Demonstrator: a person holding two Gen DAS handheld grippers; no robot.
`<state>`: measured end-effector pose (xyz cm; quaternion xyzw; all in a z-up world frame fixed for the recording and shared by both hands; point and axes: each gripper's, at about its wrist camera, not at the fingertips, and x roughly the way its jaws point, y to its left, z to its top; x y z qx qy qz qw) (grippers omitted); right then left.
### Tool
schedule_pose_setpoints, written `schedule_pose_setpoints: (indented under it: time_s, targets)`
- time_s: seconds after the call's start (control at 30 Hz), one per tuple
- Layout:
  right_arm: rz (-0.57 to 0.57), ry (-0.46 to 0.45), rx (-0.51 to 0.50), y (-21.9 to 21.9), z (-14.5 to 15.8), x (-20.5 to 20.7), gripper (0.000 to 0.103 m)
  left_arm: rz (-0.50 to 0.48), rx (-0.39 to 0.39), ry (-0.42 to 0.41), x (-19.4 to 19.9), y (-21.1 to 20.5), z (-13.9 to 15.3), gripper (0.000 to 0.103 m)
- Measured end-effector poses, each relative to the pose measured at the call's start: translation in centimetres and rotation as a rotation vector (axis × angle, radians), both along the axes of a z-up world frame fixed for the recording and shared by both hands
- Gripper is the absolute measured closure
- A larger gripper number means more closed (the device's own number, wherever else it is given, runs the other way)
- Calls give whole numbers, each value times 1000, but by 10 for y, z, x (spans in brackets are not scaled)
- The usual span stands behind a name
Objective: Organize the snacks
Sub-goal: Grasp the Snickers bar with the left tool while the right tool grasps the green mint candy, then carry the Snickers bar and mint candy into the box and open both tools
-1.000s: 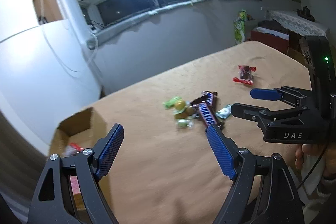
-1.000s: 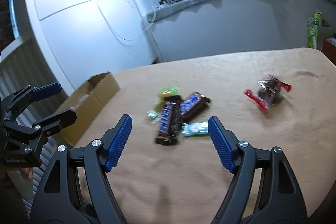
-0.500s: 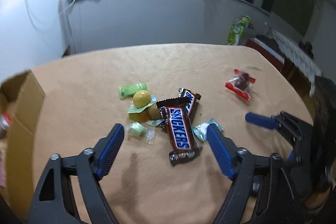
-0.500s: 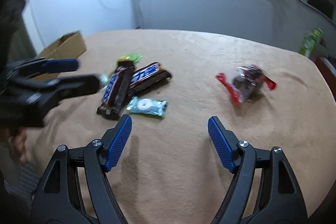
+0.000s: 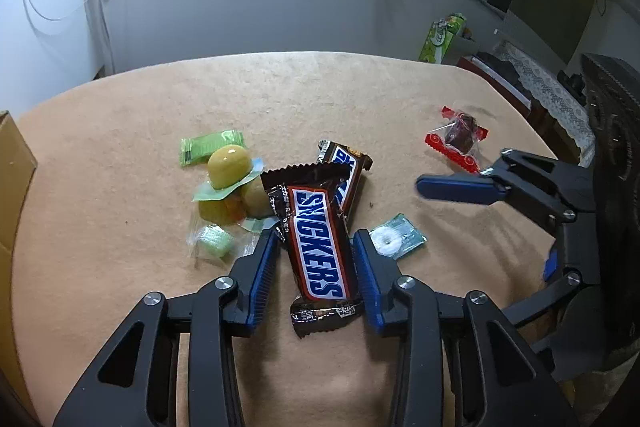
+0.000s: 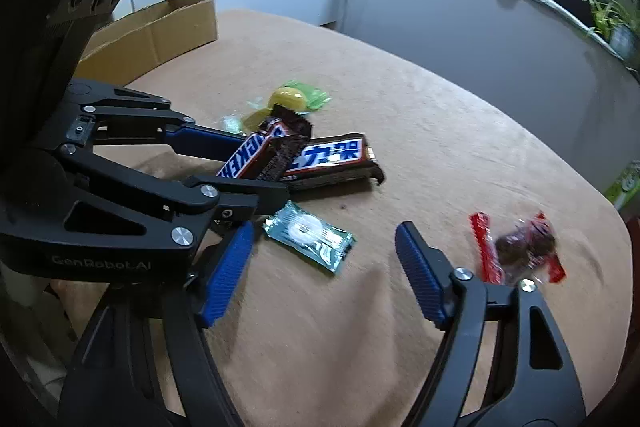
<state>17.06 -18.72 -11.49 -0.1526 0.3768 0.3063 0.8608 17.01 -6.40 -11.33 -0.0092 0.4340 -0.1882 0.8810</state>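
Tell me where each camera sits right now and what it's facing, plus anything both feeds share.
Left wrist: sits on the left claw, angled down at the tan table; its blue fingers, which have just been closing, flank the Snickers bar; the right claw enters from the right.
Right wrist: sits on the right claw, angled down at the mint packet and red-wrapped candy; its fingers stand open and apart, closing slightly; the left claw reaches in from the left.
Shared: Snickers bar, second bar, mint packet, red-wrapped candy, cardboard box.

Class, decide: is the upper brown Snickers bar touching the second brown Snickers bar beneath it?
Touching. In the left wrist view the upper Snickers bar lies across the second Snickers bar, overlapping it with no gap; the right wrist view shows the same overlap.
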Motion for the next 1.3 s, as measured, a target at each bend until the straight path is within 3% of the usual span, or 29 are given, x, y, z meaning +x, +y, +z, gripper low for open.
schedule_pose_setpoints:
  time_s: [0.33,0.87,1.3]
  targets:
    - [44,32,3,8,-4,0,58,-3,-57,12,-7,12,0,76]
    - [-23,5,14,4,3,-13,60,27,-65,-37,-22,25,15,76]
    - [-90,-46,62,-9,30,-38,60,39,-57,-116,-51,31,44,76]
